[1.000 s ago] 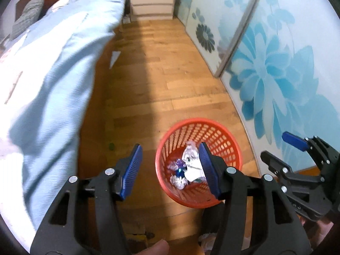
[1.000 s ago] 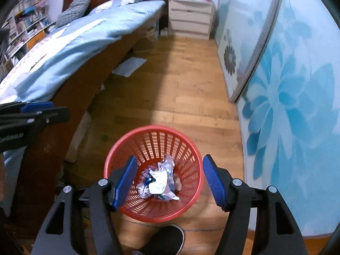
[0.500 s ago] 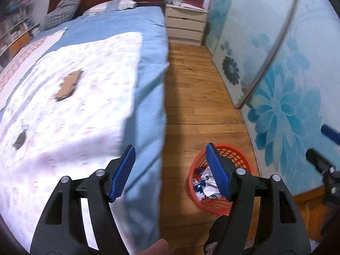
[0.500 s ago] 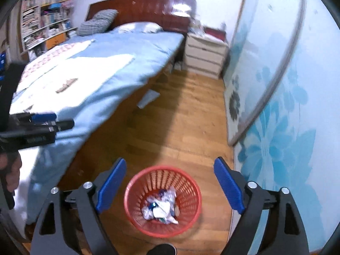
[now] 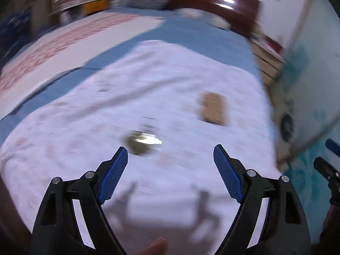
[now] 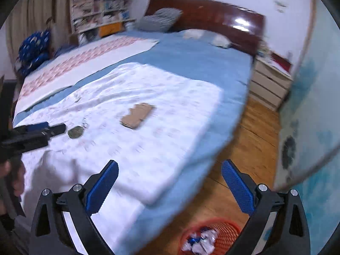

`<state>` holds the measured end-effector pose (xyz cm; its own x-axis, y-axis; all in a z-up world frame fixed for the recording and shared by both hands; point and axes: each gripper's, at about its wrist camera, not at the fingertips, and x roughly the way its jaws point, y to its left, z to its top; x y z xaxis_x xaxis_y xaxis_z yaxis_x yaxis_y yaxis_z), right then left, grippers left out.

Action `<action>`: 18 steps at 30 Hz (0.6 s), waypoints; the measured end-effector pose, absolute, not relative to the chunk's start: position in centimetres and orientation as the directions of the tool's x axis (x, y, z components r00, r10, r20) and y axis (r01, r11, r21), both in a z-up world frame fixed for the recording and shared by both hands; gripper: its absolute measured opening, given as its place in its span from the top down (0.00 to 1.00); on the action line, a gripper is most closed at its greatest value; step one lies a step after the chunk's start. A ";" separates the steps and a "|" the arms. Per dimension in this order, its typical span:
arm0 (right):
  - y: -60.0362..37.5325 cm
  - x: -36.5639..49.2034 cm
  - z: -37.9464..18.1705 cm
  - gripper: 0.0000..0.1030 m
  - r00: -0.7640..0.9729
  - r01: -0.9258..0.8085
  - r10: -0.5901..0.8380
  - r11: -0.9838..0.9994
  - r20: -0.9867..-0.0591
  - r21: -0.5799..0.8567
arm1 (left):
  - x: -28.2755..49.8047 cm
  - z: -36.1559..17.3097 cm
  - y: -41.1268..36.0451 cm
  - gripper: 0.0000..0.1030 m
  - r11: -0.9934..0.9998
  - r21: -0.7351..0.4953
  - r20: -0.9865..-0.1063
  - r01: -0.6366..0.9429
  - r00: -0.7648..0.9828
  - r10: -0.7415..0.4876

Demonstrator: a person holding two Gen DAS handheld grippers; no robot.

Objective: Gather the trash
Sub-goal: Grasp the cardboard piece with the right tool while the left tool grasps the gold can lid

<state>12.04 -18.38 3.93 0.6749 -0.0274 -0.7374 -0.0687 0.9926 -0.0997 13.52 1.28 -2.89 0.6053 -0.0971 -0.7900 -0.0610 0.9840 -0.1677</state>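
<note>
Trash on the bed (image 5: 89,114) — a round foil scrap (image 5: 142,142) just ahead of the empty, opening left gripper (image 5: 170,171); slow down, straddle it squarely; right gripper (image 6: 169,186) also opening, holding nothing.

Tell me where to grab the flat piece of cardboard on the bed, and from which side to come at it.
The cardboard lies flat on the white sheet, so no face can be pinched from above. Probably best: take its near short edge, coming in low from the foot of the bed, one finger slipped under as the soft sheet gives. The right gripper, jaws opening and empty, looks better placed.
</note>
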 end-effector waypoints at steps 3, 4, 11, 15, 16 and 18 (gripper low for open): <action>-14.1 18.7 1.4 0.07 0.629 -0.110 0.000 0.990 -0.777 -0.089 | 15.3 -4.1 6.8 0.20 0.967 -0.198 -0.826 -0.158 0.558 -0.078; -12.9 20.7 0.6 0.07 0.613 -0.113 0.000 0.990 -0.790 -0.087 | 15.5 -4.5 7.9 0.20 0.962 -0.208 -0.833 -0.178 0.548 -0.079; -9.6 31.5 -6.5 0.07 0.488 -0.018 0.000 1.000 -0.873 -0.010 | 16.7 -6.9 12.1 0.17 0.957 -0.202 -0.872 -0.210 0.484 -0.078; -8.7 34.8 -10.6 0.06 0.400 0.021 -0.019 1.000 -0.916 -0.012 | 17.5 -8.0 12.2 0.17 0.961 -0.199 -0.888 -0.192 0.449 -0.094; -8.7 35.1 -11.5 0.06 0.389 0.026 -0.027 0.999 -0.921 -0.019 | 17.8 -8.1 11.7 0.17 0.965 -0.195 -0.890 -0.173 0.444 -0.100; -8.5 35.4 -11.8 0.06 0.415 0.023 -0.045 0.999 -0.909 -0.039 | 18.2 -8.6 10.6 0.17 0.977 -0.166 -0.897 -0.135 0.432 -0.093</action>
